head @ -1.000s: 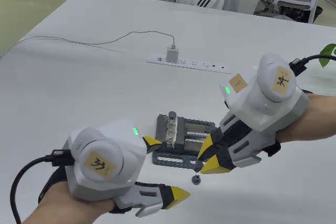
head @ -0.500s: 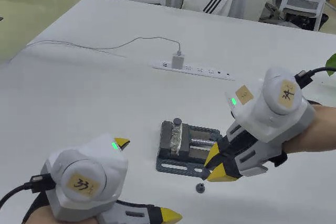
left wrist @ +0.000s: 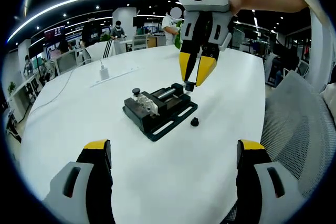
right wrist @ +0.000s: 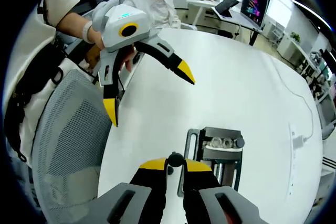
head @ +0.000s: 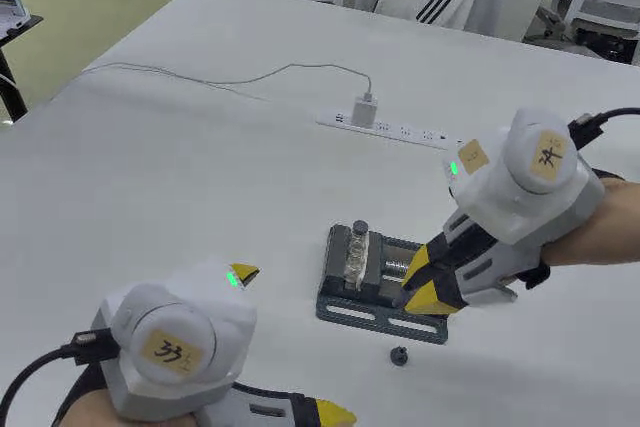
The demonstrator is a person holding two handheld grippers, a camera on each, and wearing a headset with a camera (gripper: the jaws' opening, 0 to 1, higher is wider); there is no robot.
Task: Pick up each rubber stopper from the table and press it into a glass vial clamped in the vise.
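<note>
A small dark vise (head: 375, 315) holds clear glass vials (head: 357, 255); the far vial carries a dark stopper (head: 360, 230). My right gripper (head: 413, 294) hovers over the vise's right end, shut on a dark rubber stopper (right wrist: 175, 158) that is pinched between its yellow tips, also seen as a stopper (left wrist: 189, 86) under the right gripper (left wrist: 192, 77). Another loose stopper (head: 399, 355) lies on the table just in front of the vise. My left gripper (head: 290, 343) is wide open and holds nothing, near-left of the vise, and is seen open as the left gripper (right wrist: 147, 92).
A white power strip (head: 400, 130) with a charger (head: 365, 109) and cable lies farther back on the white table (head: 180, 167). Chairs stand beyond the far edge. A grey mesh chair (right wrist: 68, 129) is behind the near edge.
The right gripper has risen from beside the loose stopper toward the vise's right end. The left gripper has drawn back from the vise. The head camera has shifted.
</note>
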